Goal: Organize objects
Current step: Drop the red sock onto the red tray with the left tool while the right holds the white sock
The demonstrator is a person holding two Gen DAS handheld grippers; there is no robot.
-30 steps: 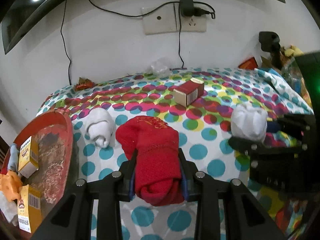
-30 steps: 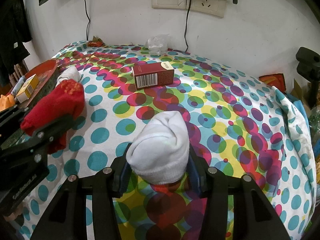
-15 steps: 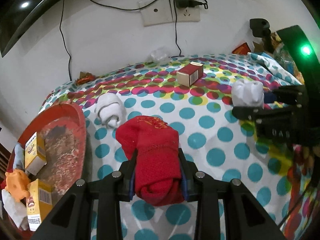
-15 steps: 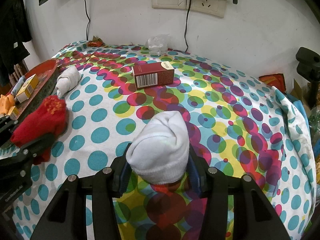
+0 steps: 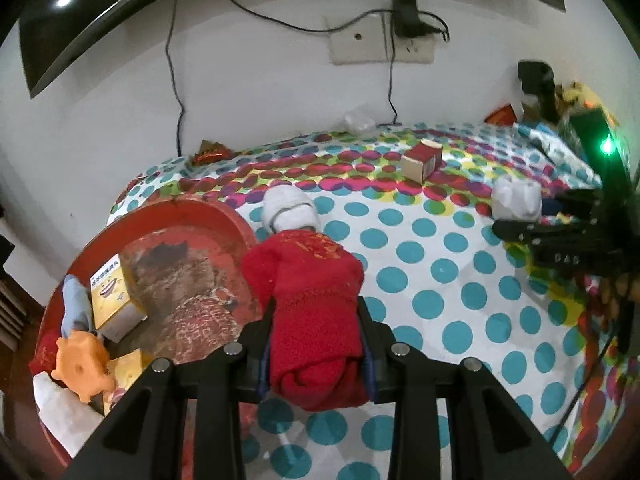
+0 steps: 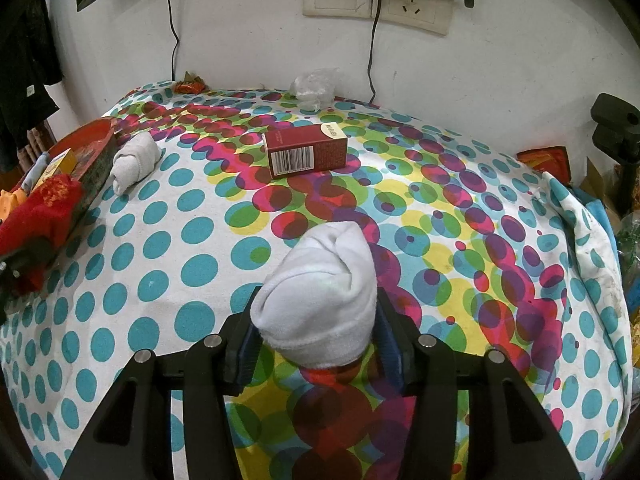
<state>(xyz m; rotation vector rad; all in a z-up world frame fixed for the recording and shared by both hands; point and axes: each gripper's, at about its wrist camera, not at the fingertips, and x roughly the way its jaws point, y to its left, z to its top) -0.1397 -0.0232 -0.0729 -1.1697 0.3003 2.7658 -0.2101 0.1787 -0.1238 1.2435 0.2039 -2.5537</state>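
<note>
While the left gripper (image 5: pixel 318 336) is clenched on the rolled red sock (image 5: pixel 312 304), that sock sits just right of the red tray (image 5: pixel 224 216), its forward end about level with the near rim and not clearly over the tray floor. Let go here and it would likely land on the spotted bench (image 5: pixel 440 272) or catch on the rim and roll off. Ahead of the gripper a loose white sock roll (image 5: pixel 290 210) lies touching the tray's outer wall; a low sweep to the left could shove it along or wedge it.

The tray's left part is crowded with a yellow box (image 5: pixel 112 296), an orange toy (image 5: pixel 80 360) and pale cloth, so a drop too far left may knock these about; the bare patch just left of the gripper looks safer.

The right gripper (image 6: pixel 316 336) grasps a white sock bundle (image 6: pixel 320 296) above the bench, well to the right of the tray. The soft roll could slip or unroll if the squeeze eases. The maroon carton (image 6: pixel 306 154) ahead stands in its path.
</note>
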